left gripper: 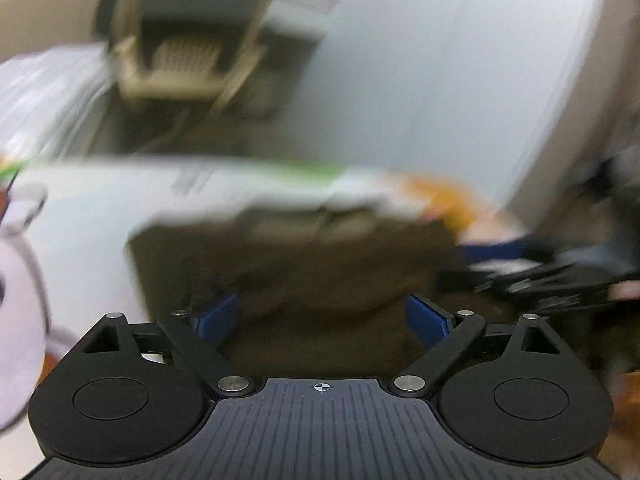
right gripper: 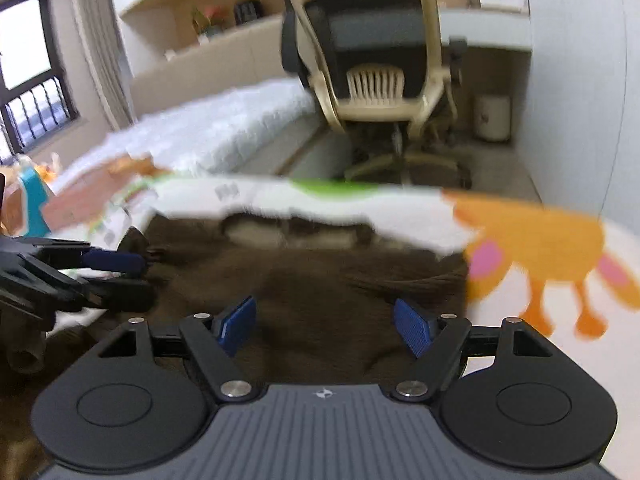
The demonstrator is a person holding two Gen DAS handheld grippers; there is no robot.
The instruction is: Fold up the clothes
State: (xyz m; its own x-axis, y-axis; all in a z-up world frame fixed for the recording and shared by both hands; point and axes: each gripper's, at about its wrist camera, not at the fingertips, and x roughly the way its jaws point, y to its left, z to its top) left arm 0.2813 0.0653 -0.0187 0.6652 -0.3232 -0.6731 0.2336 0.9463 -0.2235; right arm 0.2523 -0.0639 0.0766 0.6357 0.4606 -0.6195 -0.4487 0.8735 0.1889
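A dark brown fleece garment lies spread on a white mat printed with an orange cartoon animal. My left gripper hovers open over the garment, its blue pads wide apart with nothing between them. My right gripper is likewise open above the brown fabric. Each gripper shows in the other's view: the left gripper at the garment's left edge, the right gripper at its right edge. The left wrist view is heavily blurred.
Beyond the mat stand a cream office chair, a bed with a white cover on the left and a small white bin under a desk. A white wall rises on the right, a window at far left.
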